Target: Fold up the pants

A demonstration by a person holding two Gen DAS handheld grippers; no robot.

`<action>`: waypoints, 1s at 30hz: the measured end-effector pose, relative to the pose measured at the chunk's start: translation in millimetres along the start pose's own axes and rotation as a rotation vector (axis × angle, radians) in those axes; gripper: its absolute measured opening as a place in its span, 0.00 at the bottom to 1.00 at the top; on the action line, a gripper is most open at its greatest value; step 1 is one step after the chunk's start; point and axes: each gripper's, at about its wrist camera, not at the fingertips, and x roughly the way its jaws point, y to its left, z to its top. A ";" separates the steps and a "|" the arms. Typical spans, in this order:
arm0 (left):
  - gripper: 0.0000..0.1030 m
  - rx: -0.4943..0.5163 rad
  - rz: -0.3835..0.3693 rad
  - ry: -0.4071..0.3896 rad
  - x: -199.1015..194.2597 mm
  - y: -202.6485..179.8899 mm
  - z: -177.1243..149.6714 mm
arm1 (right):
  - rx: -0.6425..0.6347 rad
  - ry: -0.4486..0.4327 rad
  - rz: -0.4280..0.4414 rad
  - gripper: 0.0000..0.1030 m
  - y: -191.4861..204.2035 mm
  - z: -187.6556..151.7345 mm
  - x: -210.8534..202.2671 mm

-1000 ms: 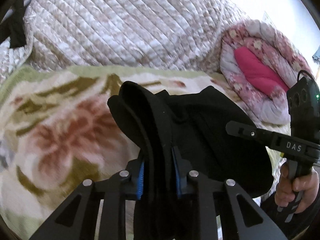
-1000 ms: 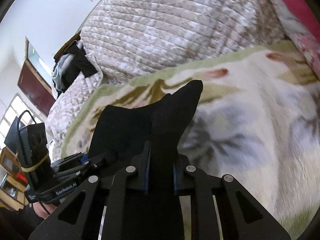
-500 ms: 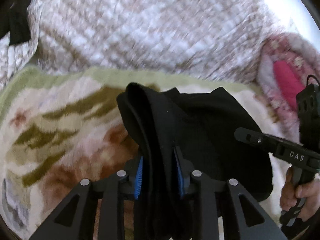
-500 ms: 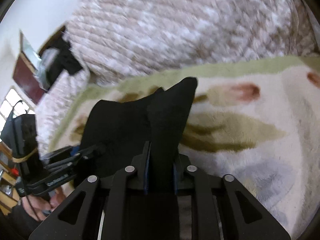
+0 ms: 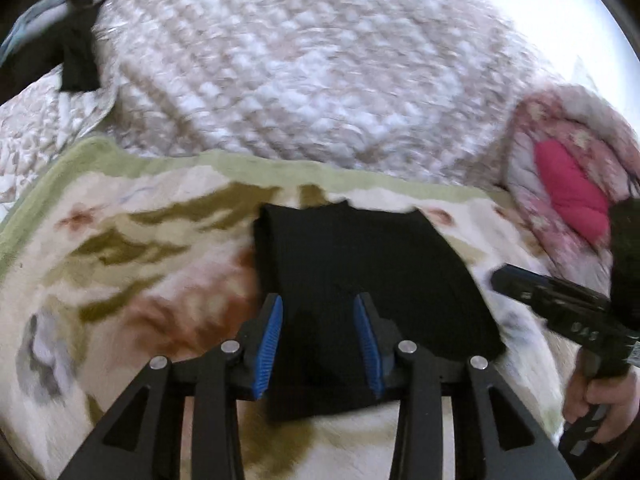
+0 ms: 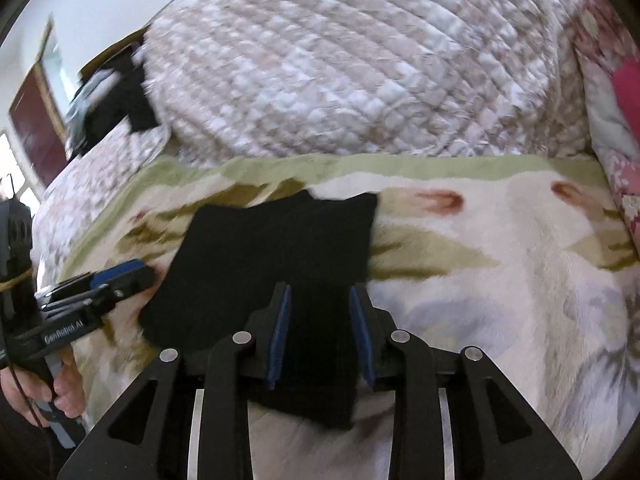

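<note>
The black pants point(image 5: 360, 272) lie folded into a flat rectangle on the floral fleece blanket point(image 5: 120, 264). My left gripper point(image 5: 318, 304) hovers over the near left part of the pants; its jaws are opening and the blue pads point(image 5: 272, 332) stand apart from the cloth. My right gripper point(image 6: 320, 292) is over the near right part of the same pants point(image 6: 272, 256); its jaws are opening too, with cloth below but not pinched. Each gripper shows in the other's view: the right gripper point(image 5: 500, 276) at the right, the left gripper point(image 6: 136, 272) at the left.
A heaped quilted beige cover point(image 5: 304, 72) rises behind the blanket. A pink floral quilt point(image 5: 572, 184) lies at the right. Dark clothes point(image 6: 120, 100) hang at the far left near a window. A hand point(image 5: 596, 400) holds the right gripper's handle.
Both grippers held raised folds of the pants before; now both have let go and pulled back, and the pants lie flat on the blanket.
</note>
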 end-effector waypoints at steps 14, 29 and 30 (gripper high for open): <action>0.40 0.064 0.057 0.026 -6.3 -20.8 -31.5 | -0.076 0.075 -0.029 0.30 19.4 -40.9 -4.5; 0.40 0.018 0.118 0.118 2.8 -15.8 -57.8 | -0.092 0.156 -0.099 0.38 24.3 -72.9 0.7; 0.40 0.014 0.121 0.132 6.1 -14.4 -59.6 | -0.081 0.169 -0.101 0.38 21.2 -74.7 3.5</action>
